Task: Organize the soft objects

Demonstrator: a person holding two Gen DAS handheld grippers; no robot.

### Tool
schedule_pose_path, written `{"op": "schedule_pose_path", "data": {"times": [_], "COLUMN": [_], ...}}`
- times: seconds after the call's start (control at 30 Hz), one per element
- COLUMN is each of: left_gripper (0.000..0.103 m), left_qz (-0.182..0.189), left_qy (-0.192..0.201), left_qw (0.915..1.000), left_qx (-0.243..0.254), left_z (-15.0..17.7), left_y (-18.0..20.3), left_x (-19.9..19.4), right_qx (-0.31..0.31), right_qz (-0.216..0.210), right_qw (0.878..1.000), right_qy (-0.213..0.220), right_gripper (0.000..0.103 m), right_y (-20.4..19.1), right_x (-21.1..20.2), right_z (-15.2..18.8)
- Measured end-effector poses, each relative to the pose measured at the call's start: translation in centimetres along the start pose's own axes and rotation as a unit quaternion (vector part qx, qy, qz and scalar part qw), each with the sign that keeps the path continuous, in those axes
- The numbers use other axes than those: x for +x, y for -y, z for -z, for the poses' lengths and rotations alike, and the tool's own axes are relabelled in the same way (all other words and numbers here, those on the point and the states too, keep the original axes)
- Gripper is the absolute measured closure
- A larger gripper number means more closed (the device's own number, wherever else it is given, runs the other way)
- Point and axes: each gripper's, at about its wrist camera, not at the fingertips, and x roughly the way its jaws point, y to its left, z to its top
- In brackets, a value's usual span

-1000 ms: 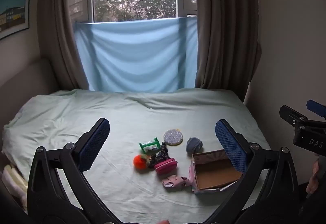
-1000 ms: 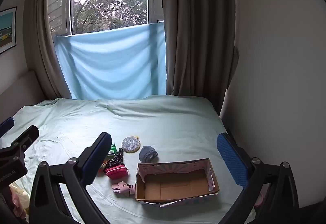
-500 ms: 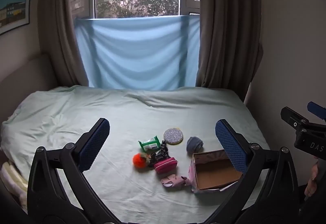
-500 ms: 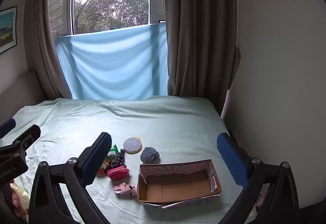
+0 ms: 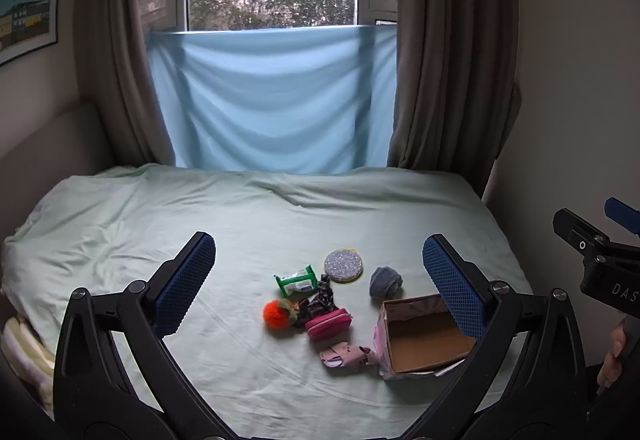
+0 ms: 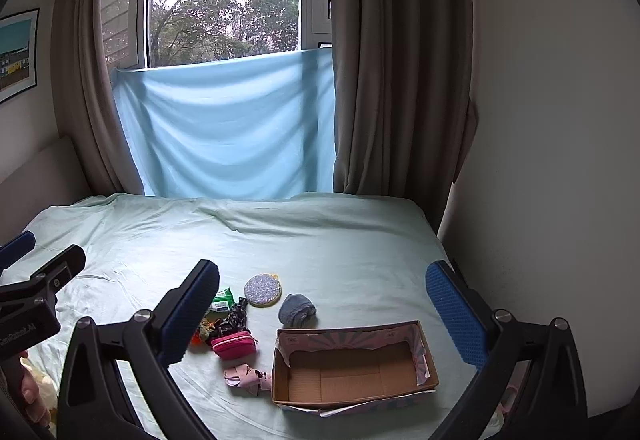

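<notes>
An open cardboard box [image 5: 424,336] [image 6: 352,372] sits empty on the pale green bed sheet [image 5: 248,224] [image 6: 340,240]. Left of it lies a cluster of small soft items: an orange pom-pom [image 5: 276,314], a pink zip pouch [image 5: 328,324] [image 6: 234,344], a pale pink cloth piece [image 5: 346,354] [image 6: 246,376], a black patterned item [image 5: 322,298], a green packet [image 5: 296,280], a round glittery pad [image 5: 343,265] [image 6: 262,290] and a rolled grey-blue sock [image 5: 385,281] [image 6: 297,310]. My left gripper [image 5: 320,280] and right gripper [image 6: 320,312] are both open, empty and held well above the bed.
A wall [image 6: 540,119] runs along the bed's right edge. Brown curtains [image 5: 448,59] and a blue cloth [image 5: 272,103] hang below the window at the far end. Folded pale bedding [image 5: 20,348] lies at the bed's left near corner.
Both cameras have tipped slightly, so the scene sits a little higher in view. The items and box have not moved; both grippers stay open.
</notes>
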Motion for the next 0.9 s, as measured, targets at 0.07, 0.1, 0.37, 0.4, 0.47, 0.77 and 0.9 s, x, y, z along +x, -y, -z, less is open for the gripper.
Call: {"op": "schedule_pose_path", "data": {"times": [0.07,0.1,0.37,0.4,0.47,0.77,0.9], "left_gripper": [0.0,0.0,0.0,0.0,0.0,0.0,0.0], "left_qz": [0.002,0.002,0.0,-0.001,-0.003,-0.004,-0.004], "left_qy": [-0.002,-0.004,-0.006,-0.006,-0.006,-0.006,-0.006], "left_qw": [1.0,1.0,1.0,1.0,1.0,1.0,1.0], "left_qx": [0.0,-0.001,-0.001,-0.001,0.0,0.0,-0.001], "left_z": [-0.01,-0.04,-0.34,-0.35,-0.27,-0.23,-0.37], "left_y": [-0.03,-0.03,-0.12,-0.1,0.08,0.02,-0.12], "left_x": [0.24,0.33,0.68,0.72,0.75,0.79,0.85], "right_qx": [0.002,0.003,0.001,0.001,0.003,0.006,0.006], "right_qz": [-0.001,0.0,-0.004,-0.005,-0.007,-0.009,-0.009], "right_qw": [1.0,1.0,1.0,1.0,1.0,1.0,1.0], "right_qy": [-0.002,-0.002,-0.003,-0.003,-0.003,-0.002,-0.002], "right_gripper": [0.0,0.0,0.0,0.0,0.0,0.0,0.0], "right_y": [0.05,0.02,-0.3,-0.23,-0.19,-0.27,-0.23], "right_x": [0.27,0.23,0.3,0.32,0.35,0.35,0.36], "right_z": [0.05,0.02,-0.25,-0.09,-0.04,-0.03,0.0]}}
